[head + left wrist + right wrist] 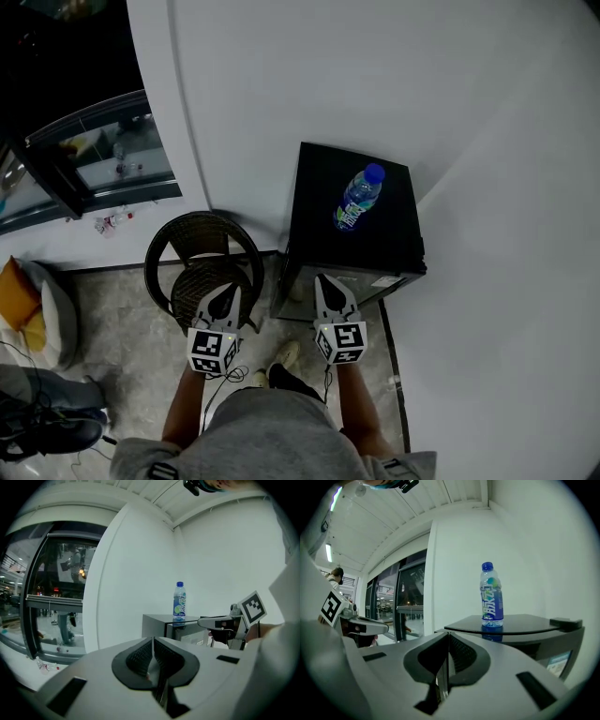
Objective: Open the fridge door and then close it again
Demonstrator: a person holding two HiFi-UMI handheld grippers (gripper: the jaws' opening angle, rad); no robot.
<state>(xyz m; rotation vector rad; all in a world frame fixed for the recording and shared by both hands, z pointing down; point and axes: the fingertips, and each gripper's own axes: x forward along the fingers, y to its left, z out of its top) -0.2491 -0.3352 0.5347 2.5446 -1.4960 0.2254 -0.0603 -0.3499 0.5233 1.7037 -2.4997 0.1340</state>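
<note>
A small black fridge (pixel 319 211) stands in the corner between two white walls, and its door (pixel 375 283) faces me and looks closed. A blue-capped water bottle (pixel 359 197) stands upright on its top. My right gripper (pixel 328 284) hovers just in front of the fridge's upper front edge, shut and holding nothing. My left gripper (pixel 223 298) is held level beside it to the left, over the chair, also shut and empty. The right gripper view shows the bottle (pixel 492 597) on the glossy fridge top (pixel 529 620) beyond the jaws. The left gripper view shows the fridge (pixel 157 623) and the bottle (pixel 179 599).
A dark wicker chair (pixel 187 253) stands just left of the fridge, under my left gripper. A glass door and window frame (pixel 94 159) fill the far left. Bags and cables (pixel 37 375) lie on the floor at the left. My shoes (pixel 281 356) are below the grippers.
</note>
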